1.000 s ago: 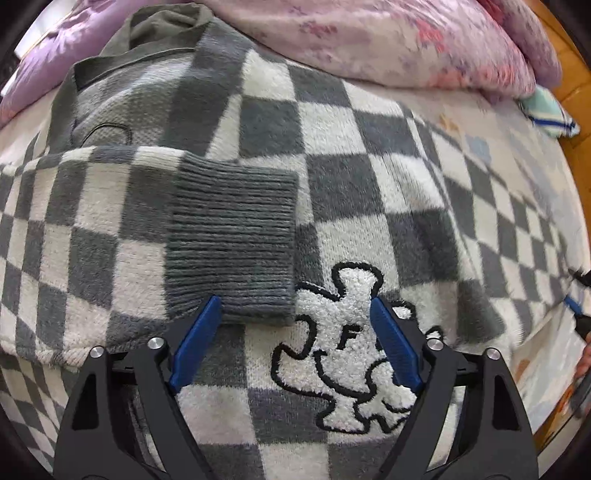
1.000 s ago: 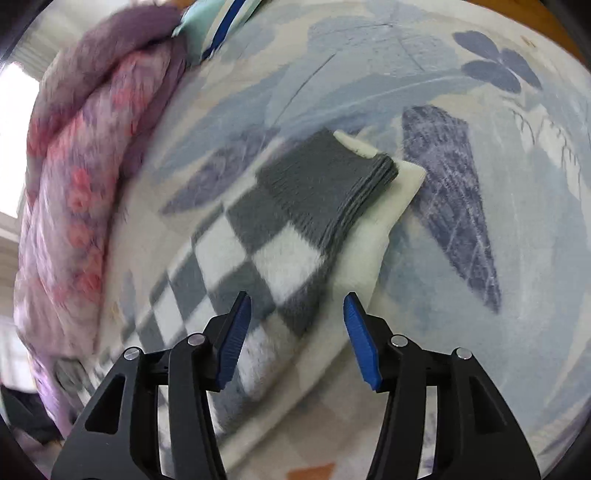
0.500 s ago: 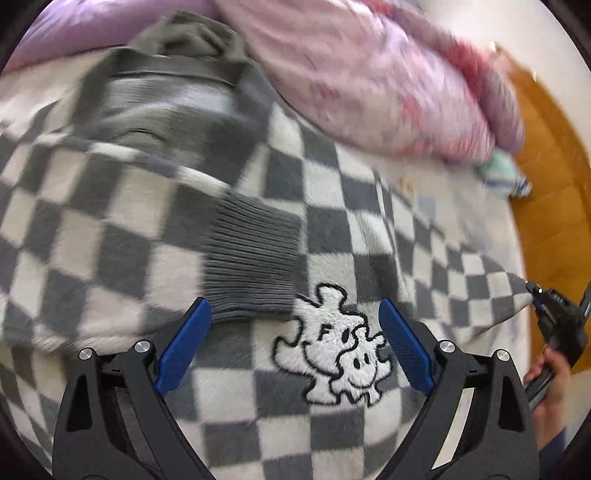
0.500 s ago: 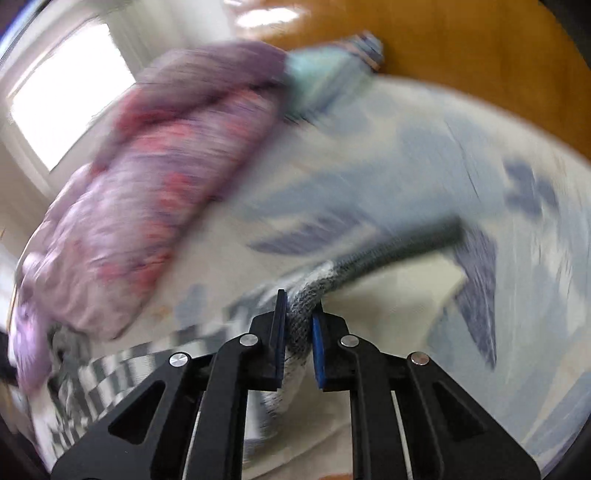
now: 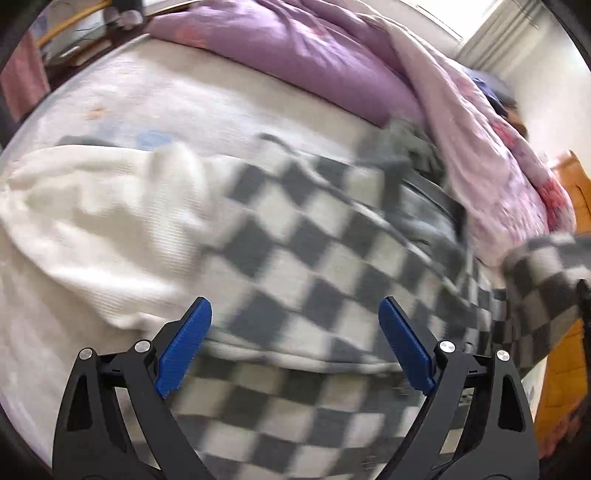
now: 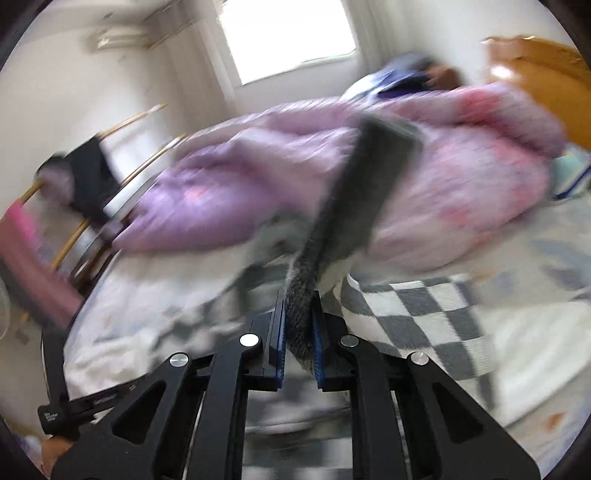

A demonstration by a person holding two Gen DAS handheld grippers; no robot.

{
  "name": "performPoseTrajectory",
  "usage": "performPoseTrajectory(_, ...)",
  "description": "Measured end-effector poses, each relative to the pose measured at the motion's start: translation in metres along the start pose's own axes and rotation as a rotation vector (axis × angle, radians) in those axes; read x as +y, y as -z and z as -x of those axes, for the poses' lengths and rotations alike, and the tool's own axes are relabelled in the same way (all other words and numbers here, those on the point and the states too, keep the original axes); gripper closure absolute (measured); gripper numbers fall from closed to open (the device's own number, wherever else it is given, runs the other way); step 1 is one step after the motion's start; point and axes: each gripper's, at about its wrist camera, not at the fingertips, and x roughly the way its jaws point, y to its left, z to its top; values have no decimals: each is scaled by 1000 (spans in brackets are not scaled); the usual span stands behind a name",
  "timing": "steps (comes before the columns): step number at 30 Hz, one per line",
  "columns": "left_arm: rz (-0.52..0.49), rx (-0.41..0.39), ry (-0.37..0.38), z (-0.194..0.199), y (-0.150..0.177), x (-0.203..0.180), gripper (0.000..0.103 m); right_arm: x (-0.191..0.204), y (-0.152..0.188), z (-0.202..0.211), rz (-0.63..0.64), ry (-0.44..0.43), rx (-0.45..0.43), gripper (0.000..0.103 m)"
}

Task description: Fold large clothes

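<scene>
My right gripper (image 6: 298,339) has its jaws clamped on the sleeve (image 6: 354,206) of the checkered sweater (image 5: 314,266), pinching the grey knit just below the ribbed cuff (image 6: 384,147). The sleeve rises from my jaws and the dark cuff stands up in front of the purple quilt (image 6: 207,199). In the left wrist view that same sleeve hangs lifted at the right edge of the frame.

My left gripper (image 5: 295,343) has its jaws spread wide and grips nothing; they hang over the sweater's body with checkered cloth showing between the blue pads (image 5: 183,345).

The sweater lies spread across the middle of the bed (image 5: 122,96), its collar end toward the quilt that is heaped along the bed's far edge. Just beside the sweater, toward the left edge of the bed, a white garment (image 5: 92,214) lies bunched, touching the checkered cloth. Both views are blurred, so finer folds are hard to read. A window (image 6: 288,33) shows bright beyond the quilt.
</scene>
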Motion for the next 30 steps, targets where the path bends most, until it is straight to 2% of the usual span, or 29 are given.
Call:
performPoseTrajectory(4, 21, 0, -44, 9, -6, 48, 12, 63, 49, -80, 59, -24, 214, 88)
performPoseTrajectory(5, 29, 3, -47, 9, -6, 58, 12, 75, 70, -112, 85, -11, 337, 86)
performPoseTrajectory(8, 59, 17, -48, 6, -1, 76, 12, 82, 103, -145, 133, 18, 456, 82)
performPoseTrajectory(10, 67, 25, -39, 7, 0, 85, 12, 77, 107, -138, 118, -7, 456, 80)
performPoseTrajectory(14, 47, 37, -33, 0, -4, 78, 12, 45, 79, -105, 25, -111, 416, 72)
performPoseTrajectory(16, 31, 37, -14, -2, -11, 68, 12, 14, 56, -91, -14, -62, 372, 72)
performPoseTrajectory(19, 5, 19, 14, -5, -25, 46, 12, -34, 29, -72, -47, -33, 330, 71)
performPoseTrajectory(21, -23, 20, 20, -9, -33, 30, 12, -68, 16, -61, -66, 29, 307, 72)
performPoseTrajectory(23, -43, 25, 16, -17, -40, 18, 12, -106, 12, -69, -119, 112, 342, 72)
performPoseTrajectory(25, -55, 40, 15, -27, -50, 7, 12, -141, 24, -77, -152, 182, 397, 82)
performPoseTrajectory(26, -55, 48, 14, -32, -56, 3, 12, -162, 30, -89, -168, 231, 448, 84)
performPoseTrajectory(27, -55, 51, 12, -38, -62, 0, 12, -181, 38, -103, -197, 254, 505, 91)
performPoseTrajectory(29, -54, 76, -15, -48, -72, -3, 12, -207, 55, -120, -283, 233, 564, 96)
performPoseTrajectory(30, -51, 86, -22, -53, -79, -3, 12, -210, 56, -125, -284, 219, 591, 96)
